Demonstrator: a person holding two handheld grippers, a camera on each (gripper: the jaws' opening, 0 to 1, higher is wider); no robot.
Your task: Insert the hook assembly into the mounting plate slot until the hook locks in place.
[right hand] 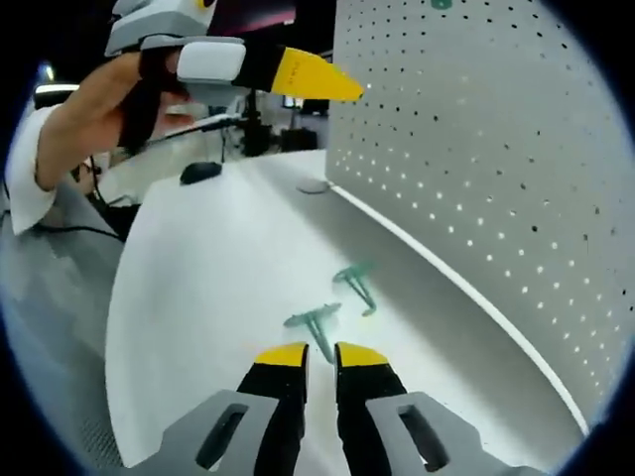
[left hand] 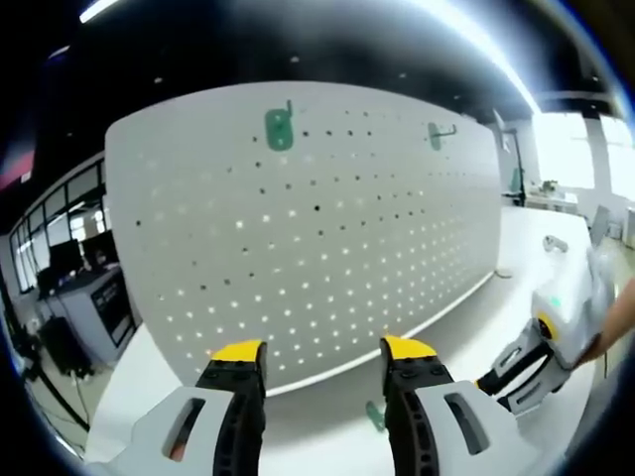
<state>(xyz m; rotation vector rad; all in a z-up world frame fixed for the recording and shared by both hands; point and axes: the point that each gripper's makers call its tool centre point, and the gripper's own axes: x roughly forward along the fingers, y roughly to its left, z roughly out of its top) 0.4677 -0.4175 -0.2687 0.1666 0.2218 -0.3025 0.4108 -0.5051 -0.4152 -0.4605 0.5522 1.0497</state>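
Green hooks [right hand: 319, 322] loose beside pegboard [right hand: 476, 178] — unobstructed

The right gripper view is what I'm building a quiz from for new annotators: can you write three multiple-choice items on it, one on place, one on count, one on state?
1. Where do the loose green hooks lie?
A. on the white table
B. on the pegboard
C. in a jaw grip

2. How many green hooks lie on the table?
A. one
B. two
C. four

3. How do the right gripper jaws stand?
A. wide apart
B. nearly closed, holding nothing
C. clamped on a hook

Key: 1 A, they rest flat before the pegboard. 2 B, a second hook lies beside the first. 3 B, only a narrow empty gap.
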